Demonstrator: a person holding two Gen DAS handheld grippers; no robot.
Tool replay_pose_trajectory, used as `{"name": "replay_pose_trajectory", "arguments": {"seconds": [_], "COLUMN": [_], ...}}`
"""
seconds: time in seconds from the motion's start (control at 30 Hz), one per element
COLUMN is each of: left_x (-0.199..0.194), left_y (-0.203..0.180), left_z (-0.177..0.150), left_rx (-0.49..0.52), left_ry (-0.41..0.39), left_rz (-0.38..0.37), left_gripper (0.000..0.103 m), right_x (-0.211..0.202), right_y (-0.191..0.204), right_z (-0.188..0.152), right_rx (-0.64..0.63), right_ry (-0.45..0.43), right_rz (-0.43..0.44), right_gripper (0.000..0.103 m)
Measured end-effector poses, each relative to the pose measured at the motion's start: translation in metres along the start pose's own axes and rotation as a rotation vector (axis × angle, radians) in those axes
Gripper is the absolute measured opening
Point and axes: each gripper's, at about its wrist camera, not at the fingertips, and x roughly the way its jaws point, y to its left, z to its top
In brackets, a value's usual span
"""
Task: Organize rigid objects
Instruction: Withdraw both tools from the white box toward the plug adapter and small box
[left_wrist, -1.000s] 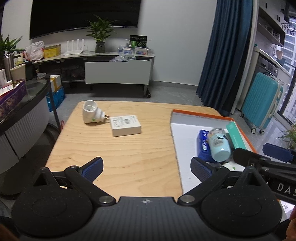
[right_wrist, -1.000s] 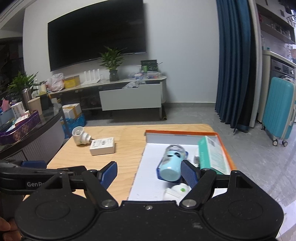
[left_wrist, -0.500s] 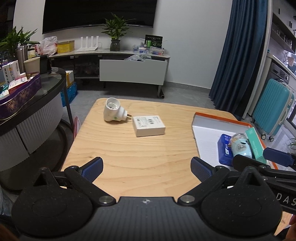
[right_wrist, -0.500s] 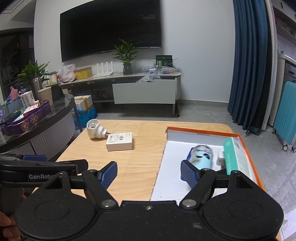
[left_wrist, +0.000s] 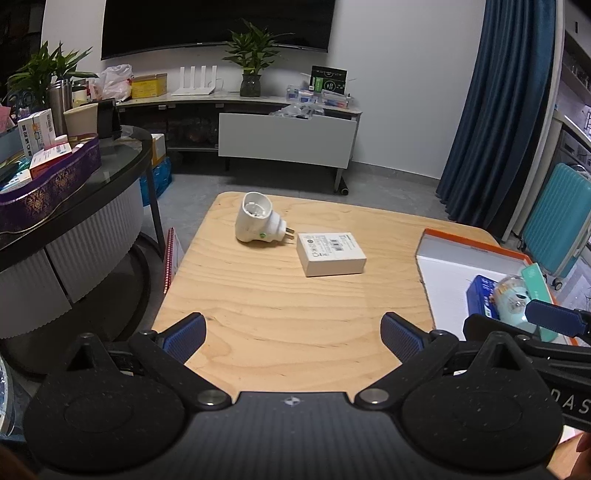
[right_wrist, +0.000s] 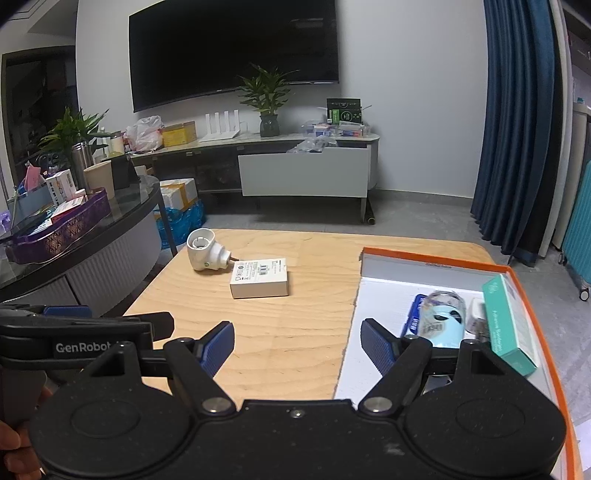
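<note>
Adapter: white plug adapter (left_wrist: 258, 219) lies at upper left of centre in my left view, on the wooden table (left_wrist: 280, 314), its prongs pointing right toward the box.
Box: small white box (left_wrist: 331, 253) sits just right of the adapter, close to the prongs though I cannot tell if they touch; it lies flat, its long side running left to right and a little skewed.
Left jaws: my left gripper (left_wrist: 293, 334) is spread wide with nothing between the pads, low in the frame over bare table; adapter and box both lie ahead of it, up the frame, well apart from the tips.
Tray: orange-rimmed tray (right_wrist: 436, 260) fills the right of my right view, and already holds a pale blue bottle (right_wrist: 445, 321), a blue pack (right_wrist: 417, 314) under it and a teal carton (right_wrist: 508, 332).
Right jaws: my right gripper (right_wrist: 297, 345) is also wide apart and empty; its right pad sits over the tray's near edge, beside the bottle.
Nearer hand: I judge the left, since the two loose items sit almost straight ahead of its gap, while from the right they lie up and to the left.
Approach: I would close across the box's short side.
</note>
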Motion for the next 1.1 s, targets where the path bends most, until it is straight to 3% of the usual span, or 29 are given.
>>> {"name": "replay_pose_trajectory", "arguments": {"seconds": [1.1], "left_x": [0.058], "left_y": [0.036], "left_z": [0.048], "left_rx": [-0.014], "left_ry": [0.034], "left_rz": [0.027], "left_gripper": [0.103], "right_x": [0.079], "right_y": [0.023], "right_z": [0.046], "right_rx": [-0.021], "right_ry": [0.062], "right_rz": [0.067], "right_gripper": [0.089]}}
